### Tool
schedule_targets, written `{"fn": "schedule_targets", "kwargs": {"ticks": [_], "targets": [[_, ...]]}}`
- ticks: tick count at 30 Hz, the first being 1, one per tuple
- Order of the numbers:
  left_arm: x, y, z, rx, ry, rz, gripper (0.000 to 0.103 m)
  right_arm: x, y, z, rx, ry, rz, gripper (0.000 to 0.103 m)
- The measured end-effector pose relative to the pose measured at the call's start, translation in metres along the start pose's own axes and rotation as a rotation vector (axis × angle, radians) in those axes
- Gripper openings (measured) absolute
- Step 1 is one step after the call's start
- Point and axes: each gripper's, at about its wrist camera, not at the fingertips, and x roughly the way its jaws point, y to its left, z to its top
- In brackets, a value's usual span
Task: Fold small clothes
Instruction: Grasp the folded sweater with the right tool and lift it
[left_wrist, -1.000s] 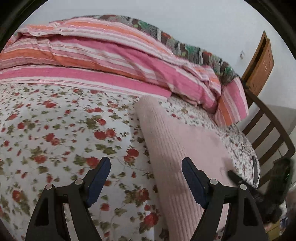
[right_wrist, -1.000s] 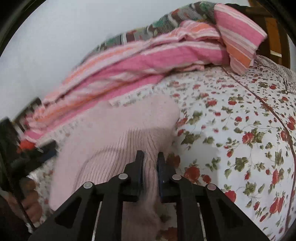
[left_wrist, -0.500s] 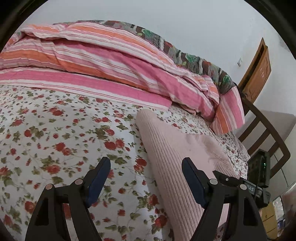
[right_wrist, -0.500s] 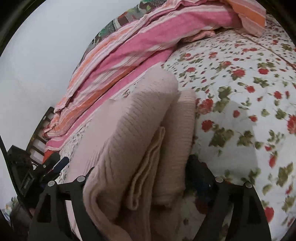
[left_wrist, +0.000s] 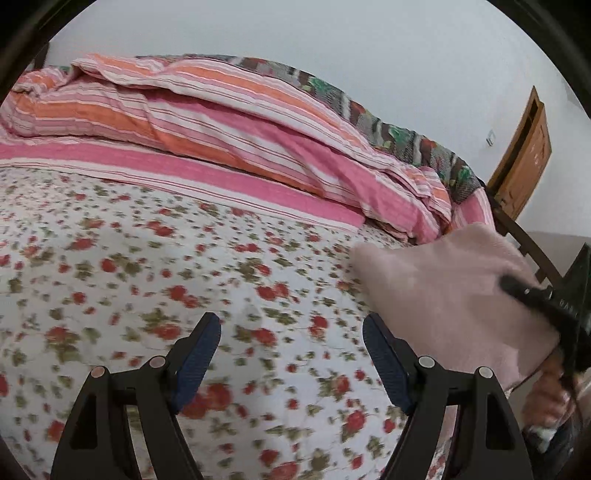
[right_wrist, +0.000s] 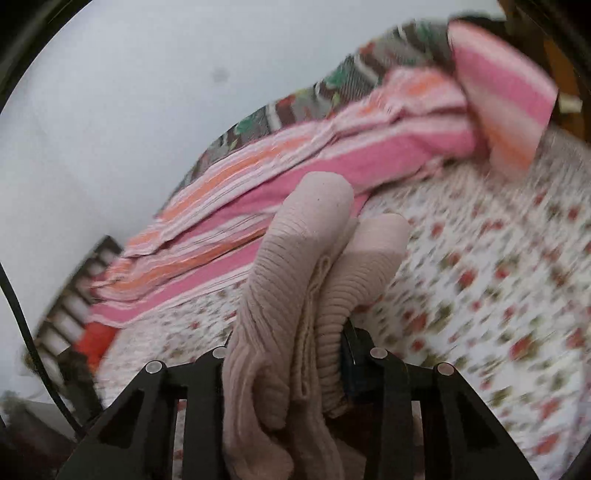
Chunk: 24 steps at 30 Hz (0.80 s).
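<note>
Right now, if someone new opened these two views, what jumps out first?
The folded pink sweater, bunched in thick ribbed layers between the fingers of the right gripper, which are closing on it, fills the middle of the right wrist view. Behind it, a heap of pink and orange striped bedding lies along the far side of the rose-print bedsheet. The left gripper hangs wide open over the sheet, holding nothing.

I see the pale pink ribbed knit garment (right_wrist: 295, 295) folded into a thick bundle of several layers, its rounded folds pointing away from me, lifted clear above the floral bedsheet (left_wrist: 184, 258) near that sheet's right edge.
</note>
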Motion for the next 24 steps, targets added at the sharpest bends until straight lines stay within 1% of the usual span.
{"fn": "schedule_targets", "kwargs": {"ticks": [2,4,6,8,9,10,11,13,14,15,16,17,18,19,20,21,22,23,24], "targets": [[-0.005,0.009,0.001,-0.020,-0.009,0.003,0.078,-0.001,0.018,0.008,-0.064,-0.004,-0.129,0.035],[-0.008,0.016,0.002,-0.038,-0.014,0.007,0.077,0.002,0.031,0.011,-0.104,-0.008,-0.183,0.035],[-0.012,0.022,0.003,-0.046,-0.022,0.008,0.077,0.008,0.044,0.013,-0.124,0.001,-0.182,0.035],[-0.014,0.027,0.006,-0.052,-0.027,0.015,0.077,0.019,0.071,0.014,-0.154,0.003,-0.158,0.035],[-0.015,0.029,0.007,-0.055,-0.028,0.019,0.077,0.020,0.077,0.015,-0.162,0.002,-0.148,0.035],[-0.016,0.031,0.008,-0.058,-0.030,0.021,0.077,0.026,0.091,0.016,-0.169,0.001,-0.125,0.035],[-0.018,0.034,0.009,-0.060,-0.031,0.025,0.077,0.032,0.102,0.019,-0.162,0.001,-0.085,0.034],[-0.021,0.037,0.011,-0.055,-0.036,0.039,0.077,0.041,0.115,0.023,-0.113,0.004,0.016,0.034],[-0.022,0.040,0.012,-0.050,-0.038,0.046,0.077,0.046,0.116,0.027,-0.052,0.005,0.110,0.034],[-0.024,0.043,0.012,-0.044,-0.038,0.052,0.077,0.050,0.114,0.029,-0.007,0.003,0.167,0.034],[-0.025,0.046,0.012,-0.037,-0.036,0.054,0.077,0.058,0.105,0.029,0.087,-0.003,0.254,0.034],[-0.025,0.048,0.011,-0.030,-0.033,0.055,0.077,0.066,0.096,0.026,0.145,-0.003,0.287,0.034],[-0.025,0.050,0.010,-0.022,-0.029,0.058,0.077,0.074,0.090,0.022,0.173,0.001,0.296,0.035],[-0.025,0.052,0.009,-0.015,-0.024,0.062,0.077,0.090,0.077,0.010,0.192,0.018,0.280,0.035],[-0.023,0.053,0.006,-0.007,-0.016,0.059,0.077,0.097,0.073,0.002,0.184,0.031,0.253,0.036],[-0.022,0.053,0.005,-0.002,-0.009,0.056,0.077,0.110,0.060,-0.011,0.180,0.061,0.199,0.036],[-0.019,0.054,0.002,0.003,0.003,0.052,0.077,0.126,0.042,-0.027,0.203,0.119,0.119,0.037],[-0.013,0.053,-0.001,0.010,0.019,0.048,0.077,0.137,0.031,-0.036,0.206,0.164,0.062,0.037],[-0.010,0.053,-0.004,0.015,0.031,0.049,0.077,0.145,0.024,-0.040,0.200,0.192,0.031,0.039]]}}
